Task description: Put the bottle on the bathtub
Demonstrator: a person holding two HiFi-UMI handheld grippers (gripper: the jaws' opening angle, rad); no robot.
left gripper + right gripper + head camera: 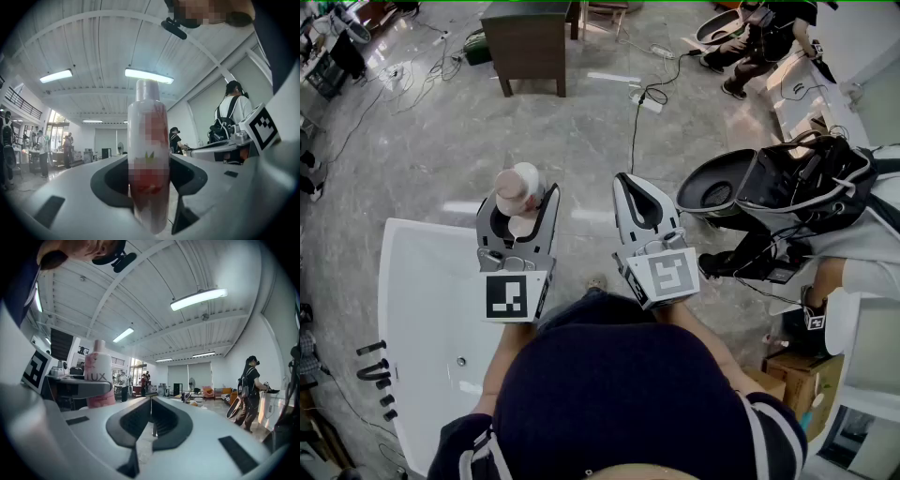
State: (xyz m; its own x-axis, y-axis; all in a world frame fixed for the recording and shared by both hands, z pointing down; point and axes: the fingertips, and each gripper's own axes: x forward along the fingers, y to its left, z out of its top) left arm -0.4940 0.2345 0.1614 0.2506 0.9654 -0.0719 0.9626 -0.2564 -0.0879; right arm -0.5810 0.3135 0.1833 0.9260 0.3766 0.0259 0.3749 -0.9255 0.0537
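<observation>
A pink-and-white bottle [517, 192] stands upright between the jaws of my left gripper [520, 214], which is shut on it. In the left gripper view the bottle [147, 154] fills the middle, its white cap up, with the left gripper [147, 187] clamped round its lower body. It hangs over the far rim of the white bathtub [422, 300]. My right gripper [630, 183] is beside it to the right, over the floor, shut and empty. The right gripper [151, 401] has its jaws together, and the bottle [100, 376] shows at that view's left.
Black tap fittings [380, 370] sit on the tub's left rim. A dark wooden cabinet [525, 42] stands far ahead, with cables and a power strip [649, 101] on the grey floor. A person with a backpack [797, 183] is close at the right, and a cardboard box [802, 375] is lower right.
</observation>
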